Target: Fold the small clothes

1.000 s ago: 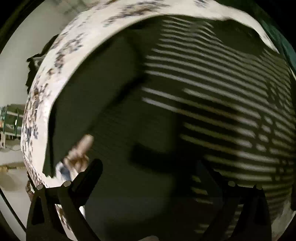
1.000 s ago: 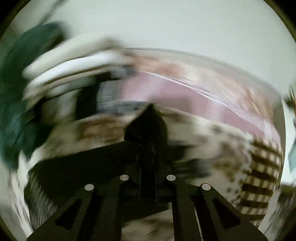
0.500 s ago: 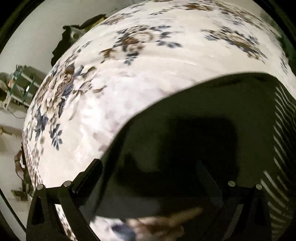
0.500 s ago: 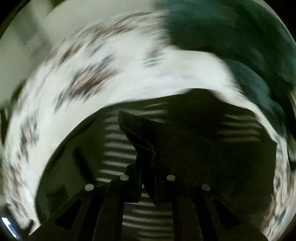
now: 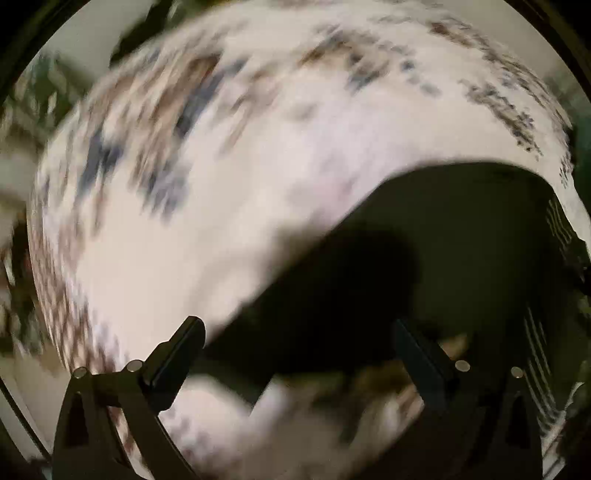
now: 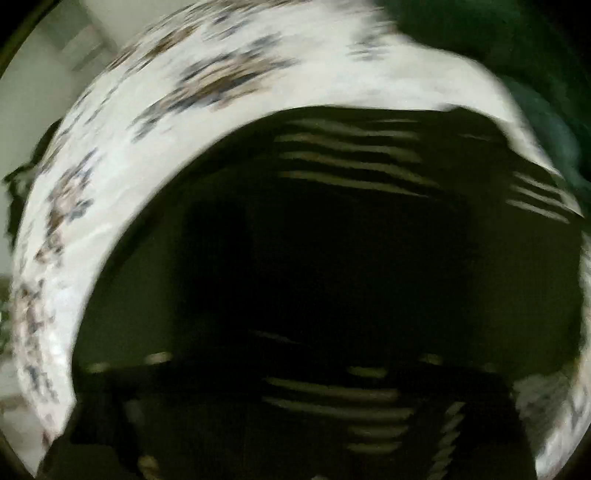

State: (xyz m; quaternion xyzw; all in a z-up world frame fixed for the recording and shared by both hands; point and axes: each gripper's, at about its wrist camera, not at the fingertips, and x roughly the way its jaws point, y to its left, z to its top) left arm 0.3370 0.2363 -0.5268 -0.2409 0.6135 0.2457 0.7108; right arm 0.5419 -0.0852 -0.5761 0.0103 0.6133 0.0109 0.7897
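Note:
A dark garment with thin white stripes lies on a white floral sheet; the picture is smeared by motion. My right gripper hangs just over the garment. Its jaws are opening, its dark fingers stand far apart at the bottom edge, and nothing is pinched between them. In the left wrist view the garment's plain dark part fills the lower right. My left gripper points down over the garment's edge, open and holding nothing. Its left finger is over the sheet and its right finger over the dark cloth.
A dark green cloth lies at the sheet's upper right edge. A black heap sits beyond the sheet's far edge. Pale floor and blurred clutter show at the left.
The right gripper held a dark fabric corner shut between its fingers; now the fingers are spread and the fabric lies below. The left gripper slid from the striped part towards the garment's edge.

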